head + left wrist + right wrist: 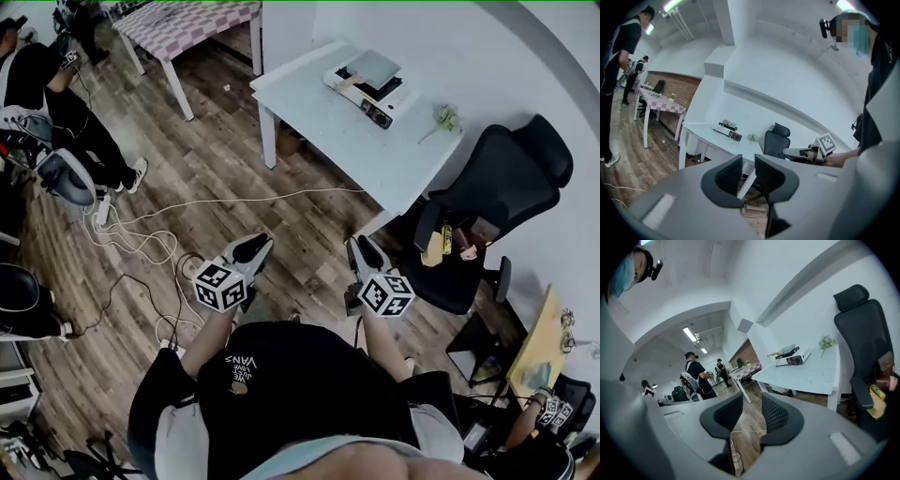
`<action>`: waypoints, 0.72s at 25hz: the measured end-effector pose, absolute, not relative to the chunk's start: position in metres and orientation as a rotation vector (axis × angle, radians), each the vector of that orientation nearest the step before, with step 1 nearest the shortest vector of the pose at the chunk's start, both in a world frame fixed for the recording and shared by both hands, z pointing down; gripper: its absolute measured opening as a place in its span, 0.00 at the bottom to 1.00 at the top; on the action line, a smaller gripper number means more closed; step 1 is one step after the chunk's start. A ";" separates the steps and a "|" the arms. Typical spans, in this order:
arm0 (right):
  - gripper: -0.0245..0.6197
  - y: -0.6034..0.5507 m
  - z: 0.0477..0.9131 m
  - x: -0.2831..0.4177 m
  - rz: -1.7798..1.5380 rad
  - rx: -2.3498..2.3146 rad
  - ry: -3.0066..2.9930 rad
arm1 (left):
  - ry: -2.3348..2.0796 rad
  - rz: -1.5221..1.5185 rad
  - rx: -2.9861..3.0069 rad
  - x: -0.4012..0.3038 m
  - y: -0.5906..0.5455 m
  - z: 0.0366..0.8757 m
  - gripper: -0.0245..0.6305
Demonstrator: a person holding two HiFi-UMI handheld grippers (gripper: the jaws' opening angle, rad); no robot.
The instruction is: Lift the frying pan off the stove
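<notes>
The square grey frying pan (373,67) with a wooden handle sits on the white portable stove (367,89) at the far end of the white table (347,141). Both grippers hang close to my body, well short of the table. My left gripper (251,249) has its jaws nearly together with a narrow gap and nothing between them (748,161). My right gripper (362,251) stands wider open and is also empty (752,401). The stove (727,131) looks small and distant in the left gripper view. The right gripper view shows the pan (787,350) far ahead on the stove.
A black office chair (487,202) with items on its seat stands right of the table. A small plant (446,118) lies near the stove. White cables (141,244) run over the wooden floor. A checkered table (187,23) and people (56,103) are at the left.
</notes>
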State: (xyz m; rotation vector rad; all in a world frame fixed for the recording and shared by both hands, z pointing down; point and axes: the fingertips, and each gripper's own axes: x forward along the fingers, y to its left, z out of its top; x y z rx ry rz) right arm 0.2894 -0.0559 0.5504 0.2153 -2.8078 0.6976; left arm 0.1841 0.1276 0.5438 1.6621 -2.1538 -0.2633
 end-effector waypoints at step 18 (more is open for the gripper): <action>0.34 -0.065 0.544 0.168 0.896 0.391 -2.801 | -1.967 -0.297 1.754 0.064 0.113 0.548 0.33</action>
